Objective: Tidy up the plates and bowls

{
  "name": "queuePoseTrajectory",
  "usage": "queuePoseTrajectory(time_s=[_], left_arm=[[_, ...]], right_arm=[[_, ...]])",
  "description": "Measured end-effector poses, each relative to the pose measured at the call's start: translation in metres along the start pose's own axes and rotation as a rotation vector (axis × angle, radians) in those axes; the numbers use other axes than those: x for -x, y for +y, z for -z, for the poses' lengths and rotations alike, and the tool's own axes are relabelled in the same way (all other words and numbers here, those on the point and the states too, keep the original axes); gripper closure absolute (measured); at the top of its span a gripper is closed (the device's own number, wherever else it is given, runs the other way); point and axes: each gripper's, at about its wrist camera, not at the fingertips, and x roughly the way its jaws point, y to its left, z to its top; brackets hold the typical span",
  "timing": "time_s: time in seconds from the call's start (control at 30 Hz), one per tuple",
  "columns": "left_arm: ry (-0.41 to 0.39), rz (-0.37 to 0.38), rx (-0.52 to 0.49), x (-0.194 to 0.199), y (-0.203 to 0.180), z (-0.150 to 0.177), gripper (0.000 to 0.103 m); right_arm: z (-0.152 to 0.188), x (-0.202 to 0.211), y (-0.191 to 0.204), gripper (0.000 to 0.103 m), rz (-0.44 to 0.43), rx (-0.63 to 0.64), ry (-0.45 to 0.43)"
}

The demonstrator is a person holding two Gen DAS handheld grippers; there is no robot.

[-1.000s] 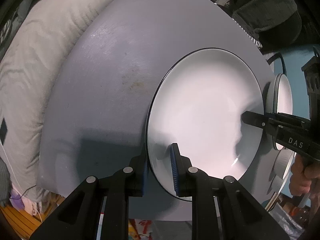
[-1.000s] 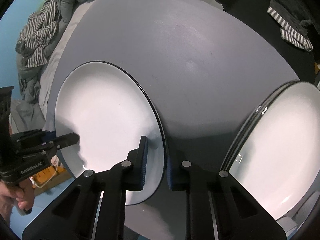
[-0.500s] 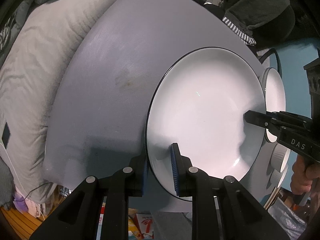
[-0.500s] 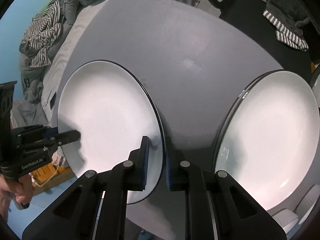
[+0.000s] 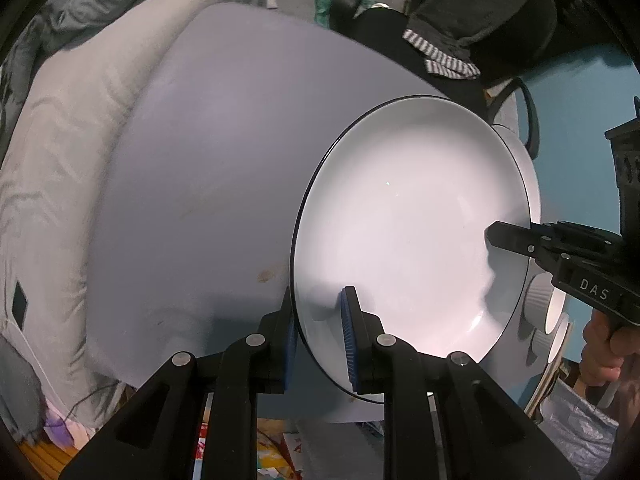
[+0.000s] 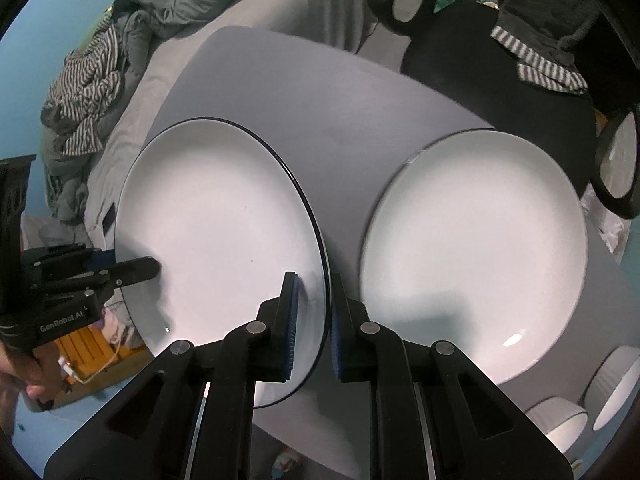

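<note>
Both claws grip one plate (image 6: 224, 240) by opposite rims: right claw (image 6: 313, 320) pinching it at 6 o'clock of its own view, left claw (image 5: 318, 334) likewise in its own and seen at 9 o'clock (image 6: 132, 270) from the right. The plate appears held above the worktop (image 6: 320, 112), face up, tilted, with no long axis, being round. A second plate (image 6: 476, 248) lies flat at 3 o'clock; bowls (image 6: 560, 420) sit at 4 o'clock near the edge. Judged progress: early, nothing visibly stacked yet; the held plate probably belongs atop the second, bowls then grouped.
</note>
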Motion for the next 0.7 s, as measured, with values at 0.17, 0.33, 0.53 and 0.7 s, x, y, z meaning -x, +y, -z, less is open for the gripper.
queuePoseTrajectory(time_s=[0.17, 0.33, 0.53, 0.7], left_arm=[[-0.002, 0.008, -0.043, 0.001, -0.026, -0.01, 0.083], [0.005, 0.012, -0.086, -0.004, -0.056, -0.024, 0.083], [0.017, 0.016, -0.134, -0.013, -0.094, -0.038, 0.083], [0.036, 0.007, -0.17, -0.023, -0.121, -0.043, 0.083]], right_arm=[[0.005, 0.015, -0.027, 0.089, -0.009, -0.051, -0.016], [0.011, 0.028, -0.058, 0.089, -0.018, -0.116, -0.038], [0.019, 0.04, -0.094, 0.089, -0.029, -0.184, -0.052], [0.023, 0.047, -0.121, 0.089, -0.034, -0.231, -0.057]])
